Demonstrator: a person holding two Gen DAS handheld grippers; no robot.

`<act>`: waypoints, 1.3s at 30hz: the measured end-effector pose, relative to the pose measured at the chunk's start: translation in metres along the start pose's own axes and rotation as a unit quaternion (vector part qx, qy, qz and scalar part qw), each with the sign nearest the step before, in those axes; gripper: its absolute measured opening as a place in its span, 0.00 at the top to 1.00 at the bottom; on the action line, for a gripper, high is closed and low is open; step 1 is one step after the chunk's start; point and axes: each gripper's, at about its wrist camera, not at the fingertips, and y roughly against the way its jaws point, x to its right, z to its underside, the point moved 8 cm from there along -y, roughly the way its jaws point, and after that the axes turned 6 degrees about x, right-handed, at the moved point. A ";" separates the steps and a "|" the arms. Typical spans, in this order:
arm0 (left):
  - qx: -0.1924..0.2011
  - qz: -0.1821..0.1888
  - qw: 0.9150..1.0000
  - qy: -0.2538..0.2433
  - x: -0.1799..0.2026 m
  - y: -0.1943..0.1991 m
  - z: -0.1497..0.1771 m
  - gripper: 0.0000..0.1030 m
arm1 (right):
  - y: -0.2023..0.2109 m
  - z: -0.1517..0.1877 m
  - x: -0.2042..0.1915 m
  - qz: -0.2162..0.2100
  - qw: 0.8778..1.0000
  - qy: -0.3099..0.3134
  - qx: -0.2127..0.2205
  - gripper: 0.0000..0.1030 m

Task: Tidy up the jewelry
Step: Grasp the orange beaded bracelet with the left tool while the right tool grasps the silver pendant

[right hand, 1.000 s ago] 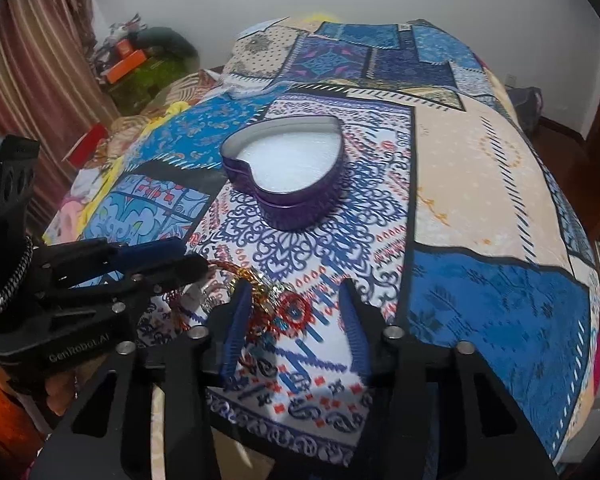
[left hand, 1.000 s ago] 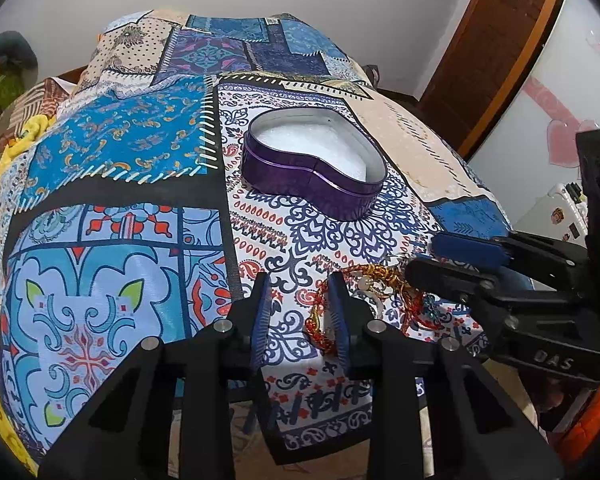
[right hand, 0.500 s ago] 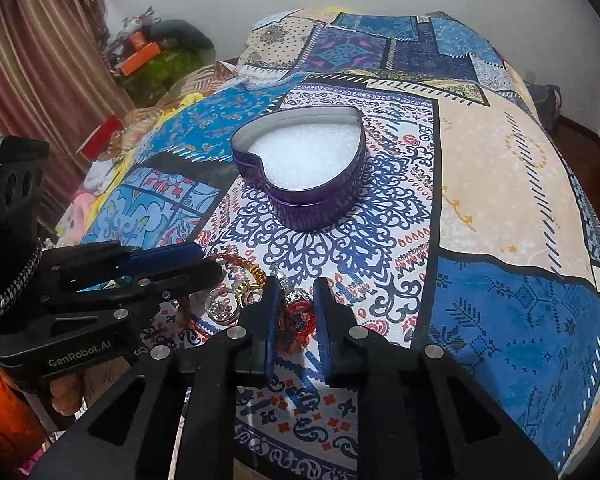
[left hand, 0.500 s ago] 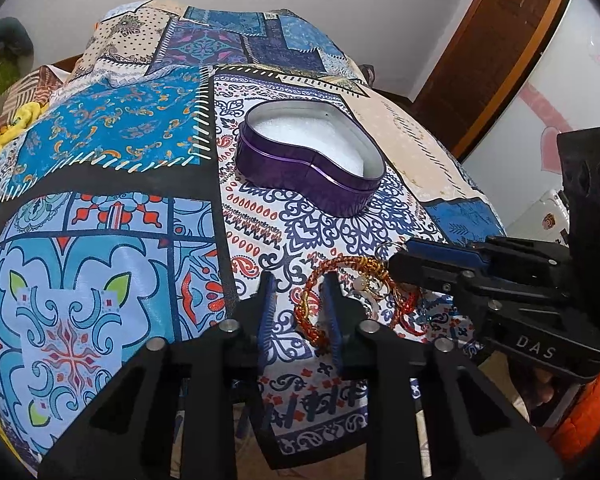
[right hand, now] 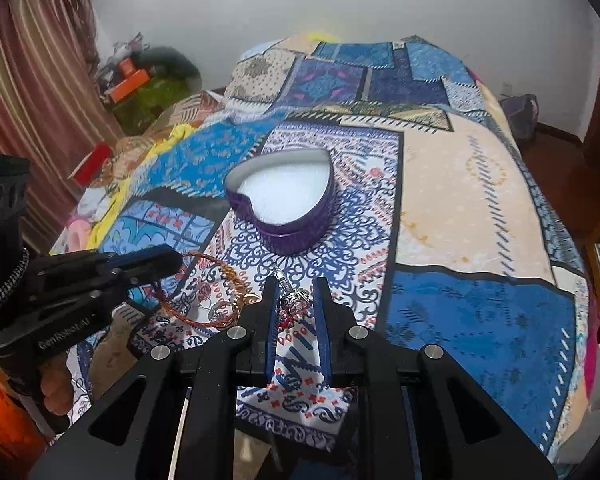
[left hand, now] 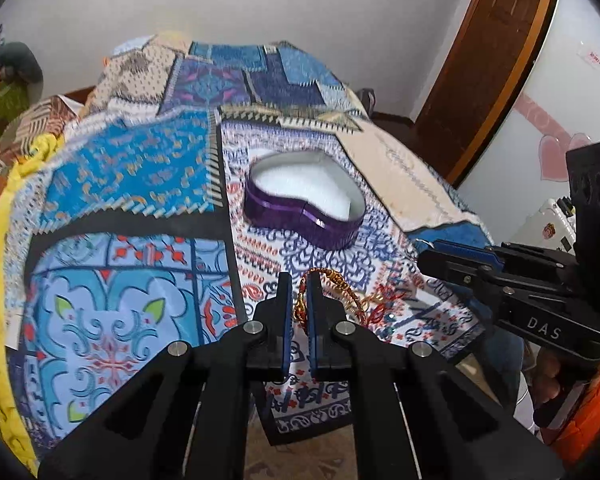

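Your left gripper (left hand: 300, 292) is pinched on the gold bangle (left hand: 342, 286). Your right gripper (right hand: 296, 300) is clamped on a silver earring (right hand: 294, 296), jaws not fully together. The purple heart tin (right hand: 284, 204) sits at 12 o'clock, lid off, on the patchwork bedspread (right hand: 460, 200). Door (left hand: 496, 56) at 2 o'clock, bed edge right below your grippers.
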 end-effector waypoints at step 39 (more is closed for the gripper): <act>0.095 -0.028 0.995 -0.016 -0.012 -0.001 -0.089 0.95 | 0.008 -0.070 0.002 0.006 0.996 -0.001 0.092 0.85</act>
